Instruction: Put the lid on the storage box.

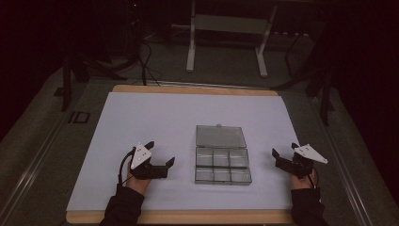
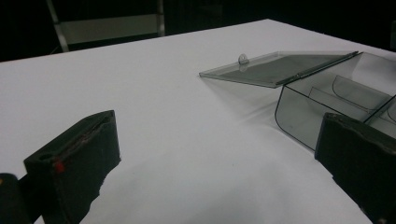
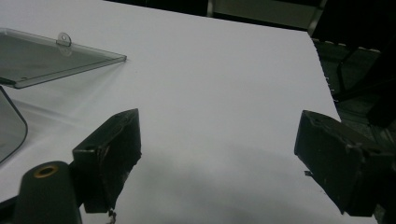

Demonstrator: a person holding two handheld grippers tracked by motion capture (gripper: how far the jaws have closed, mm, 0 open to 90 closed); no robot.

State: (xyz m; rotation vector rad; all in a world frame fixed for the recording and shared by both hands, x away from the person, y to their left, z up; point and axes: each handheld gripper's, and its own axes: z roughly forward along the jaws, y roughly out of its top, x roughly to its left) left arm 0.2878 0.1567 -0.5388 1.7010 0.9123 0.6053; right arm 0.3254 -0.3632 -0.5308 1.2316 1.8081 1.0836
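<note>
A clear box (image 1: 222, 161) sits on the desk (image 1: 141, 117), a little toward four o'clock from the middle of the white sheet. Its lid (image 1: 220, 136) is thrown fully back and lies flat toward twelve o'clock, the small tab on its far edge. The six compartments look empty as far as I can tell.

So the opening seems done, or else nothing has been put in yet. Whatever comes next, filling or closing, I would judge that neither has started, since both hands rest away from the box.

The left tongs (image 1: 162, 154) sit at nine o'clock of the box, near it but apart, jaws spread wide and gripping nothing. In the left gripper view the box wall (image 2: 299, 116) lies just ahead of one jaw, not touching it.

The right tongs (image 1: 284, 151) wait at three o'clock of the box, also wide apart and empty, with bare sheet between the jaws and the lid corner (image 3: 93, 58) off to the side.
</note>
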